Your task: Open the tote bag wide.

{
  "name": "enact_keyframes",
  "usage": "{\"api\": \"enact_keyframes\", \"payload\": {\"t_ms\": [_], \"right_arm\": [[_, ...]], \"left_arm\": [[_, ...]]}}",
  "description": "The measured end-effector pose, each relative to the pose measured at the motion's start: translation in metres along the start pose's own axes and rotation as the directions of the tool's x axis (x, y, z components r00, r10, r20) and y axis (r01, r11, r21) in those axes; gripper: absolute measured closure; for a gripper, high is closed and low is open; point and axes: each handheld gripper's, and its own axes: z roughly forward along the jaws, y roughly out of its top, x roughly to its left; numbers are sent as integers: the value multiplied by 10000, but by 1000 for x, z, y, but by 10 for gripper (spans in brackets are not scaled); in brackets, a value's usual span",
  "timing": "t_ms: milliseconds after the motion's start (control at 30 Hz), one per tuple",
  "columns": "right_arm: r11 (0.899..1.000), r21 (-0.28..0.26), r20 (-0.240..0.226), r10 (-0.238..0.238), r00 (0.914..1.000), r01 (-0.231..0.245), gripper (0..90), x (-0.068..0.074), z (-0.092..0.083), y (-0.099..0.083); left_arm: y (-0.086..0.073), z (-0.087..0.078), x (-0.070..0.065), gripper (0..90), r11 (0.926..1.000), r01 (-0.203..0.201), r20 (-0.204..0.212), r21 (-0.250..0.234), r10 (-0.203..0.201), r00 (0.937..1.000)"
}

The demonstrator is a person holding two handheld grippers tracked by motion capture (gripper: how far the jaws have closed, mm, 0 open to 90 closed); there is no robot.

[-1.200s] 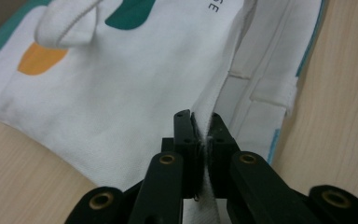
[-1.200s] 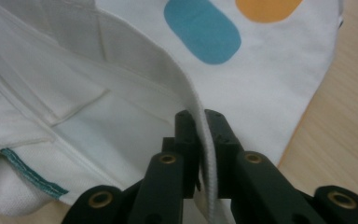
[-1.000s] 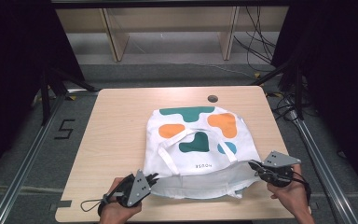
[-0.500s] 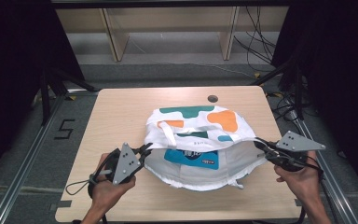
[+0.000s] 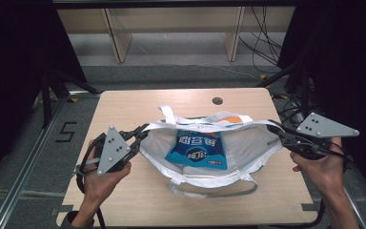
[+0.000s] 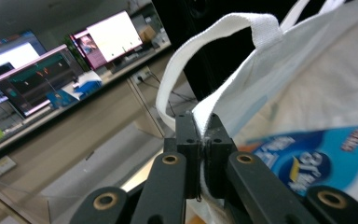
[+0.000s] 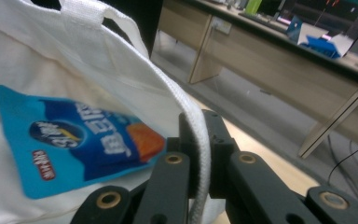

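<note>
A pale wooden tabletop is standing in the middle of the floor, with a round hole sitting near its far edge. Beyond it, a light wooden shelf unit is standing against the back. Black cables are trailing down at the far right. A marker reading 5 is lying on the grey floor at the left. Lit monitors are glowing on a long desk across the room.

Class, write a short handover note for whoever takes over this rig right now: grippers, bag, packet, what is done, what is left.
Left gripper: shut on the tote bag's left rim.
Right gripper: shut on its right rim.
The bag's mouth is held open above the table; its handles hang loose.
Blue snack packet: lies inside the bag.
Done: packet bagged, rim gripped on both sides.
Left: probably lift the bag clear or set it down.
</note>
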Motion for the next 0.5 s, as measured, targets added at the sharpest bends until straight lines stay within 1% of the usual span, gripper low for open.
{"api": "enact_keyframes", "payload": {"t_ms": [33,67,100,133,167,200,233,267,300,333,367,400,433,467,500], "right_arm": [[10000,0,0,0,10000,0,887,0,0,0],[9999,-50,74,87,9999,-87,887,1,-2,5],[9997,-198,155,-128,9998,131,887,-2,-5,10],[9996,-286,116,-80,9999,83,888,-4,-10,20],[9996,-286,116,-80,9999,83,888,-4,-10,20],[9990,-386,30,-215,9998,216,887,-5,-12,25],[9993,-352,5,-99,10000,99,888,-5,-15,31],[9986,-417,56,-318,9995,320,888,-6,-17,35],[9984,-436,81,-359,9993,362,888,-6,-19,40],[9976,-487,122,-479,9988,485,888,-7,-21,47],[9978,-513,29,-414,9991,415,888,-7,-21,50],[9973,-577,41,-446,9990,448,888,-9,-20,52],[9973,-577,41,-446,9990,448,888,-9,-20,52],[9983,-463,183,-355,9992,363,887,-11,-16,53],[9983,-463,183,-355,9992,363,887,-11,-16,53]], "left_arm": [[0,0,0,873,10000,0,0,0,0,10000],[3,-1,2,873,9998,57,-59,-187,-58,10000],[8,-1,4,874,9989,-64,-17,-462,64,10000],[15,-5,7,874,9973,-38,-99,-730,31,9999],[15,-5,7,874,9973,-38,-99,-730,31,9999],[20,-7,9,874,9964,-102,-112,-842,93,9999],[24,-9,11,874,9949,-162,-198,-994,143,9997],[28,-10,12,874,9937,-193,-302,-1100,160,9994],[29,-11,11,873,9941,128,-349,-1074,-166,9993],[32,-11,13,872,9944,189,-226,-1037,-214,9995],[34,-11,16,872,9956,170,-219,-922,-191,9996],[32,-7,20,872,9957,288,-168,-877,-303,9994],[32,-7,20,871,9957,288,-168,-877,-303,9994],[29,-4,23,871,9959,285,-277,-860,-310,9991],[27,-1,25,871,9954,358,-265,-892,-383,9989]]}}
